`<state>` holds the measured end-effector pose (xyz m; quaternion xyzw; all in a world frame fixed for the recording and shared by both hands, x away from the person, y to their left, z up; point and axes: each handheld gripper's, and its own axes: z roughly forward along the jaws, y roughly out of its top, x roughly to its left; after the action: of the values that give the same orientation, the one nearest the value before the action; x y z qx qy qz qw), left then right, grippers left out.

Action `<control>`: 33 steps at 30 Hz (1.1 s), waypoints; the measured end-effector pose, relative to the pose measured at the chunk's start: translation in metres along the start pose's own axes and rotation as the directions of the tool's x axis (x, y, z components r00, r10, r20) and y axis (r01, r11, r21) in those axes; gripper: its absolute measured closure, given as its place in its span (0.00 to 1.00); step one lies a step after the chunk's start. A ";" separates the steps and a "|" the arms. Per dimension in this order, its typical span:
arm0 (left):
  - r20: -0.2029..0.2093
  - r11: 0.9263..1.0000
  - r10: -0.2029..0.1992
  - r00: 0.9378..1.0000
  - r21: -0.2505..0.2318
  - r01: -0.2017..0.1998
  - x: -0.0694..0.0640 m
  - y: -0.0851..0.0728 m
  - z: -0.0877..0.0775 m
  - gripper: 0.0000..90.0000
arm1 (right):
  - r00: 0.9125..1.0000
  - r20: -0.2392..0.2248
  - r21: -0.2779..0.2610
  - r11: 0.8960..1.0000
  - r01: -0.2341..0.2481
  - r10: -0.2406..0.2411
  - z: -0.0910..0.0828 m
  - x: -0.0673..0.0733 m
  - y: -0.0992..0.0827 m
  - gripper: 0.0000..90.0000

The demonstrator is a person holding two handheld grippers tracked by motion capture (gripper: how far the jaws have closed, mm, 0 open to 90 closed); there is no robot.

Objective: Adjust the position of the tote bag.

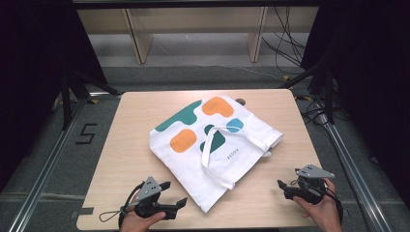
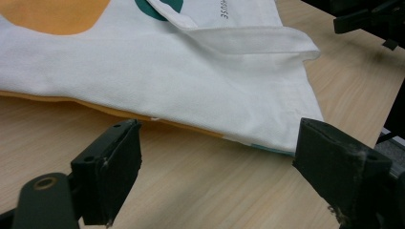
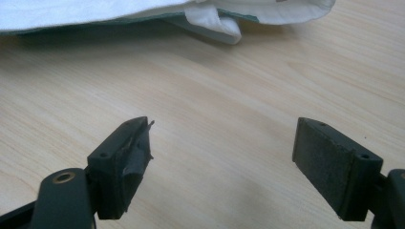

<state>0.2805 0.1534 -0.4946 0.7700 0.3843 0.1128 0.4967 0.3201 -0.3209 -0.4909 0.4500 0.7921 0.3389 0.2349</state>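
Observation:
A white tote bag (image 1: 212, 145) with orange, green and blue blobs lies flat and askew in the middle of the table, its straps (image 1: 209, 153) loose on top. My left gripper (image 1: 173, 194) rests at the front left, open, its jaws pointing at the bag's near corner (image 2: 305, 129) without touching it. At the front right my right gripper (image 1: 286, 183) is open over bare wood, a short way from the bag's right edge (image 3: 215, 21). Nothing sits between either pair of jaws.
The light wooden table (image 1: 135, 125) has rounded corners and bare wood around the bag. A small dark round thing (image 1: 240, 101) lies at the bag's far edge. Metal rails, cables and wooden shelving stand beyond the table.

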 end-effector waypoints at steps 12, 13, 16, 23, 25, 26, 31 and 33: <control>0.027 1.000 0.019 0.999 -0.003 -0.019 -0.007 0.002 0.006 0.18 | 1.000 0.022 0.008 1.000 0.004 -0.004 0.000 -0.003 -0.001 0.24; 0.027 1.000 0.019 0.999 -0.003 -0.019 -0.007 0.002 0.006 0.17 | 1.000 0.007 0.008 1.000 -0.020 0.020 0.000 -0.002 0.000 0.24; 0.041 1.000 0.025 0.999 0.001 -0.025 -0.011 0.004 0.009 0.18 | 1.000 0.011 0.015 1.000 -0.005 0.005 0.001 -0.002 0.000 0.24; 0.059 0.999 0.044 0.997 0.001 -0.044 -0.019 0.006 0.014 0.18 | 1.000 0.004 0.010 1.000 -0.005 0.005 0.003 -0.002 0.000 0.24; 0.067 0.998 0.065 0.996 0.009 -0.066 -0.020 0.007 0.017 0.18 | 1.000 0.003 0.009 1.000 -0.004 0.004 0.002 -0.002 0.000 0.24; 0.065 0.998 0.054 0.996 0.008 -0.054 -0.023 0.008 0.019 0.18 | 1.000 0.003 0.009 1.000 -0.004 0.004 0.003 -0.002 0.000 0.24; 0.097 0.995 0.095 0.991 -0.019 -0.094 -0.032 0.013 0.028 0.27 | 1.000 0.010 -0.002 1.000 0.010 -0.010 0.003 -0.003 0.000 0.23; 0.116 0.996 0.086 0.990 -0.031 -0.083 -0.042 0.018 0.038 0.27 | 1.000 -0.008 0.019 1.000 -0.006 0.006 0.002 -0.001 0.001 0.23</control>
<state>0.2815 0.0940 -0.4893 0.7844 0.3202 0.0932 0.5230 0.3227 -0.3208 -0.4910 0.4530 0.7951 0.3338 0.2263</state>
